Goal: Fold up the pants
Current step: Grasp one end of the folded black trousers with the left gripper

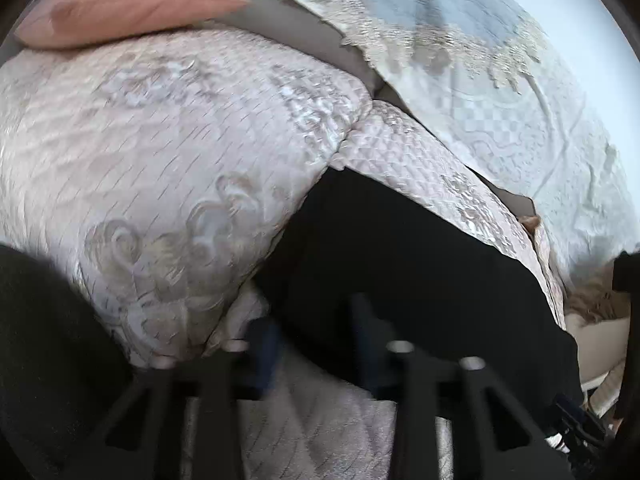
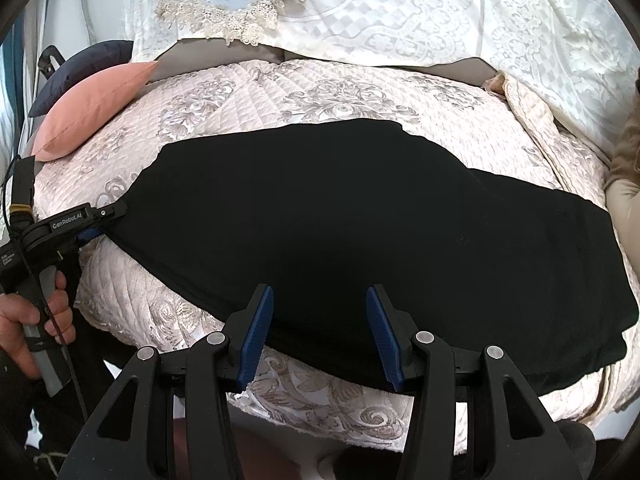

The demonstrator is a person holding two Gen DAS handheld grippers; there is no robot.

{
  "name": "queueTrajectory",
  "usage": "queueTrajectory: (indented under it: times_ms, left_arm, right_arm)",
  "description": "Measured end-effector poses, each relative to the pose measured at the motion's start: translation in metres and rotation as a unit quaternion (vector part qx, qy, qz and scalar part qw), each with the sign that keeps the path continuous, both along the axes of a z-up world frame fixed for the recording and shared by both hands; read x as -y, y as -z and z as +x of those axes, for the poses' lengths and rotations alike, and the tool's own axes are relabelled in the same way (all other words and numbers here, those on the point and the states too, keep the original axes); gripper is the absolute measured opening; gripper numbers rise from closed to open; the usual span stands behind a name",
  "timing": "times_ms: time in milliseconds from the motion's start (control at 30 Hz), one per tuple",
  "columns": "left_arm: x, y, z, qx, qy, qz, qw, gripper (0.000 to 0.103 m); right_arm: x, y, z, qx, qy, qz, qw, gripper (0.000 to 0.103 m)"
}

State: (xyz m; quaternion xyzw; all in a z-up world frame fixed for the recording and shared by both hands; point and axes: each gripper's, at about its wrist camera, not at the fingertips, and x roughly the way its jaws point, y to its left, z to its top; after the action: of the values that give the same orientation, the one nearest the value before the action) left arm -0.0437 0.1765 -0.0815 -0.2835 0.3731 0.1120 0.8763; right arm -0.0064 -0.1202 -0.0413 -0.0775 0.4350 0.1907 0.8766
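Observation:
Black pants lie flat across a pink quilted sofa cover, folded lengthwise, running from left to lower right. My right gripper is open, its blue pads spread over the near edge of the pants. My left gripper shows in the right wrist view at the pants' left end, held by a hand. In the left wrist view the gripper is blurred and open, with the black pants just ahead of its fingers.
A pink cushion and a dark blue cushion sit at the back left. A white lace cover drapes the sofa back. The pink cushion shows in the left wrist view too. The sofa's front edge is near.

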Motion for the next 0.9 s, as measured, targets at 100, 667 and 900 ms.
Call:
queueTrajectory:
  times_ms: [100,667,900]
  left_arm:
    - [0.004,-0.009,0.006,0.002,0.018,0.022,0.9996,0.008]
    - [0.087,-0.095,0.048,0.112,0.211,0.004,0.9711,0.008]
    - [0.177,-0.085,0.071,0.102,0.341,-0.018,0.9343,0.008]
  right_arm:
    - [0.003,0.000,0.004,0.000,0.004,0.005,1.000,0.049]
    - [0.047,-0.005,0.007,0.005,0.059,0.047,0.997,0.049]
    - [0.081,-0.006,0.002,0.010,0.103,0.059,0.993,0.049]
